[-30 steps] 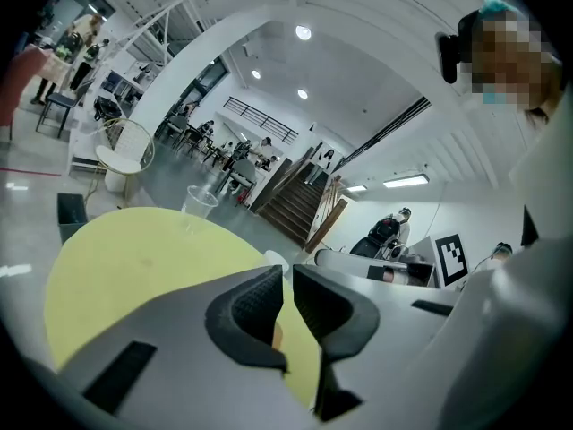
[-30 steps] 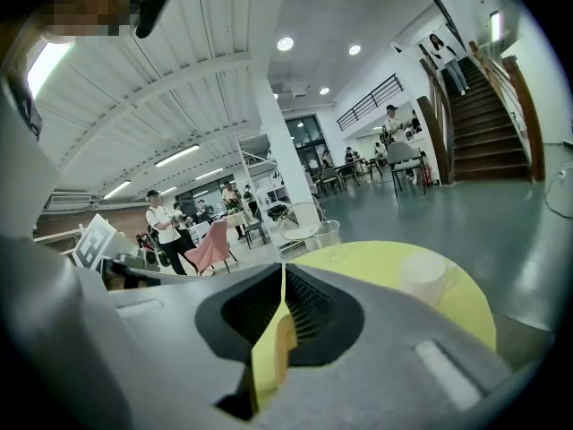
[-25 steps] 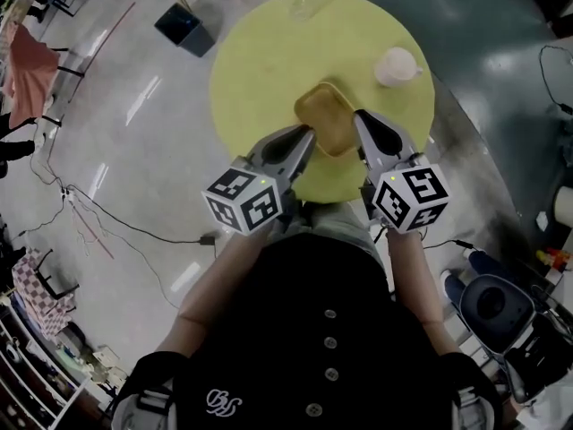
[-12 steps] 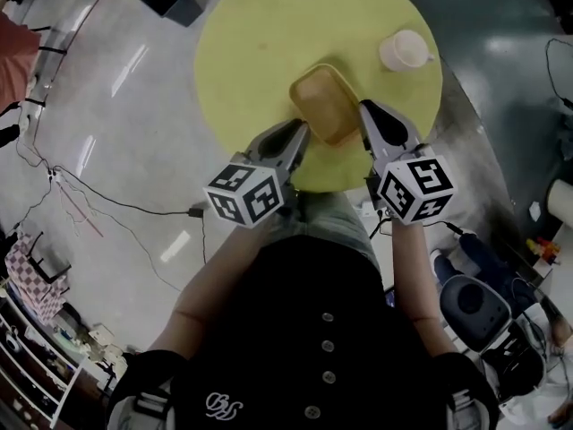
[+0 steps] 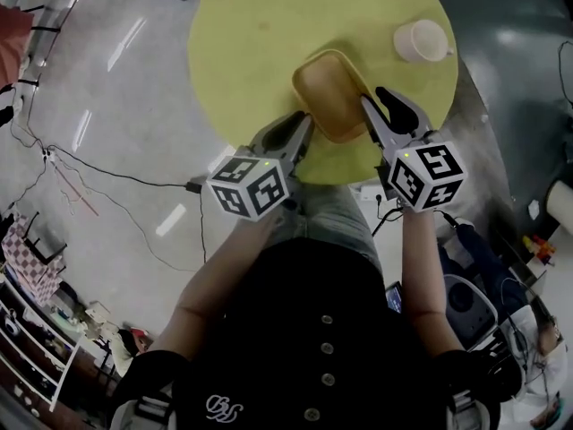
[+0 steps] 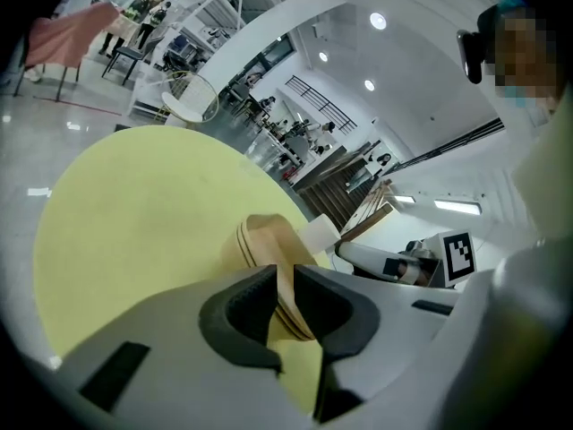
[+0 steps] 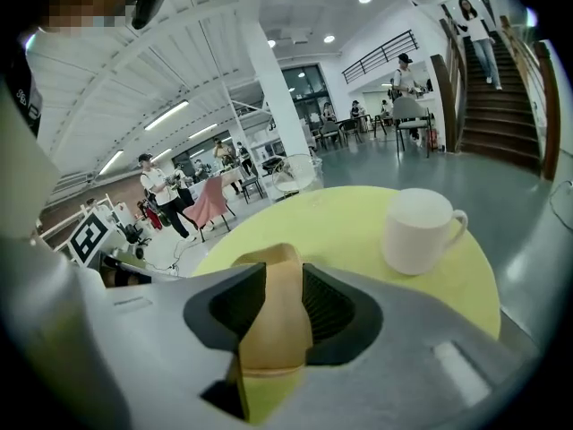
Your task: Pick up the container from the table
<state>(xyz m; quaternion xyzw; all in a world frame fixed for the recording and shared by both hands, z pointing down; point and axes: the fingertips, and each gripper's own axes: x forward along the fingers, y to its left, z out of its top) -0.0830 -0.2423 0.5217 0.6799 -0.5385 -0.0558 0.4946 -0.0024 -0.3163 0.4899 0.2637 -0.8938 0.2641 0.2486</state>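
The left tongs (image 5: 303, 129) are clamping the container (image 5: 329, 92) by its 7 o'clock rim. The right tongs (image 5: 380, 99) have just been opening, with the 4 o'clock rim lying loose between them. The container seems to be resting near the worktop's (image 5: 260, 34) 6 o'clock edge, so the lift is still waiting. A mug (image 5: 423, 40) is standing clear at 2 o'clock.

Top (image 5: 313, 330): black, buttons (image 5: 326, 318) down the front, white emblem (image 5: 222, 405) at lower left.
Trousers (image 5: 327, 213): grey-blue.
Left tool (image 5: 303, 128): grey shell, black ribbed pads (image 6: 243, 307), black-and-white marker cube (image 5: 249, 186).
Right tool (image 5: 378, 101): same build.
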